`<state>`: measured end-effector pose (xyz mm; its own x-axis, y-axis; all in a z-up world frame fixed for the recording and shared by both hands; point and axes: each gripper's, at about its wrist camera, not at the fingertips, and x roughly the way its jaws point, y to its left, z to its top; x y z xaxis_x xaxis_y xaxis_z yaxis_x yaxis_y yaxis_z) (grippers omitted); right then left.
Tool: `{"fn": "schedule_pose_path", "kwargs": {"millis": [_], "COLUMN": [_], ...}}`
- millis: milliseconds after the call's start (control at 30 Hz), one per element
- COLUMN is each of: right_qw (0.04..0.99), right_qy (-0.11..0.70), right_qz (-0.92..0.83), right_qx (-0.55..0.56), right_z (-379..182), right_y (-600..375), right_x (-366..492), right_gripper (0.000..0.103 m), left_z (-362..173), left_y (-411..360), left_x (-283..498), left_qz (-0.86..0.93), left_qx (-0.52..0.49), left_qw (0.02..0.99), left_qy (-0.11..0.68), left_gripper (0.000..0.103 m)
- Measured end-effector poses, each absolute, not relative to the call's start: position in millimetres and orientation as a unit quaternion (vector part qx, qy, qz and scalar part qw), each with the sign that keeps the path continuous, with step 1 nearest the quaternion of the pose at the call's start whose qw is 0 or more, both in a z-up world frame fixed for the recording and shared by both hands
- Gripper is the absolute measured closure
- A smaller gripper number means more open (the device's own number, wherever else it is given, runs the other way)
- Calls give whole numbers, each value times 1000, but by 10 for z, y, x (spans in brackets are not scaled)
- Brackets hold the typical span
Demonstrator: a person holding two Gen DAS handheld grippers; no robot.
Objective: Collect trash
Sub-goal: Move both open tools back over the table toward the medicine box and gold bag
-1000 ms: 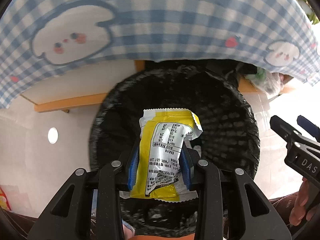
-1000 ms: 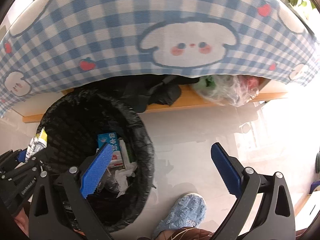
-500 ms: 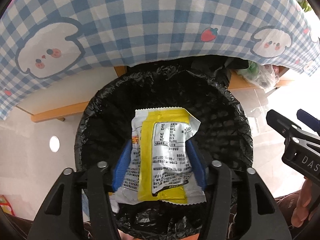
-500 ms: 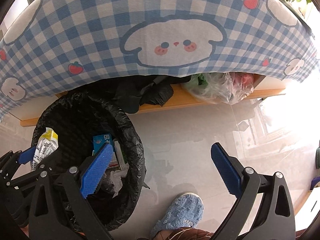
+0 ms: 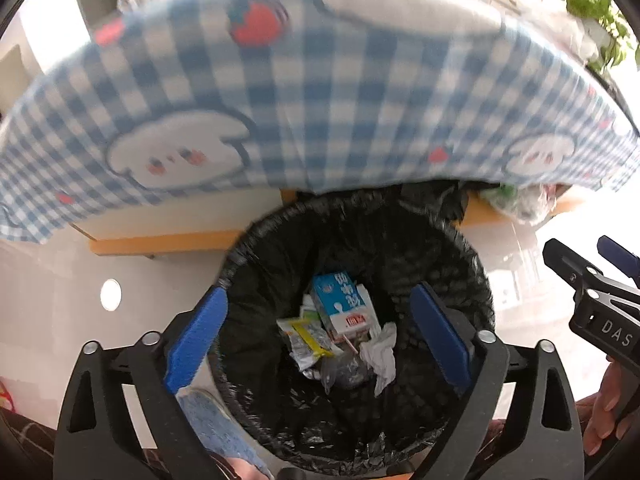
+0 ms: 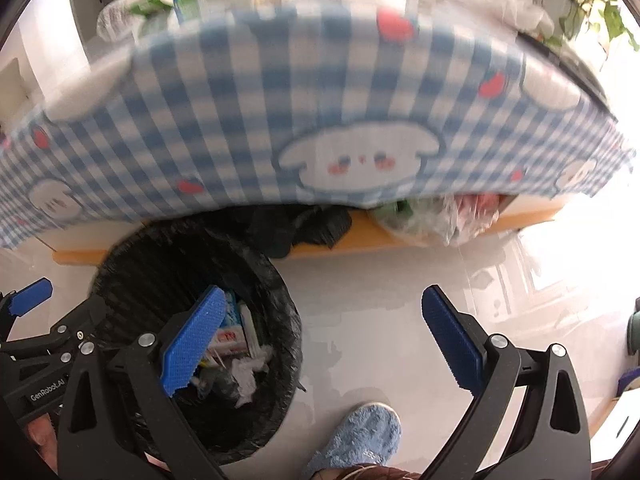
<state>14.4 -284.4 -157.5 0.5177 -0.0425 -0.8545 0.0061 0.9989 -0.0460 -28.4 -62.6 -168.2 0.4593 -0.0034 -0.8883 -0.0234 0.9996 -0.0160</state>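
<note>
A black-lined trash bin [image 5: 476, 276] stands on the floor by the table. My left gripper [image 5: 318, 338] is open and empty above its mouth. The yellow and silver snack wrapper [image 5: 310, 336] lies inside with a blue and white milk carton [image 5: 344, 306] and crumpled tissue [image 5: 380, 354]. My right gripper [image 6: 322, 340] is open and empty, right of the bin [image 6: 280, 280], over the floor. The left gripper also shows in the right wrist view [image 6: 30, 294].
A blue checked tablecloth [image 5: 320, 92] with white cartoon dogs hangs over the table edge above the bin. A wooden shelf [image 6: 360, 240] under the table holds plastic bags [image 6: 436, 218]. A blue slipper [image 6: 356, 436] is on the pale tiled floor.
My left gripper opened and let go of the yellow wrapper, which fell into the bin. Both grippers have risen, so the tabletop's clutter shows at the top.
</note>
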Motion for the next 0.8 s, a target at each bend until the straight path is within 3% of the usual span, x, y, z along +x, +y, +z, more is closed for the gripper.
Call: {"fn": "schedule_pose_path", "kwargs": {"millis": [400,800], "right_qw": [909,928], "right_qy": [416,372], "right_qz": [-10,-5], "right_qx": [-11,-30], "right_z": [-835,-247], "right_y": [-2777,-2753], "right_x": [106,388], "right_gripper": [8,8], "left_z": [-909,-489], "left_y": [-485,-368], "left_x": [-266,26], "left_qz": [1,11], "left_qx": [-16,-18], "left_qw": [882,888], "left_qy": [470,460], "left_gripper": [6,6]}}
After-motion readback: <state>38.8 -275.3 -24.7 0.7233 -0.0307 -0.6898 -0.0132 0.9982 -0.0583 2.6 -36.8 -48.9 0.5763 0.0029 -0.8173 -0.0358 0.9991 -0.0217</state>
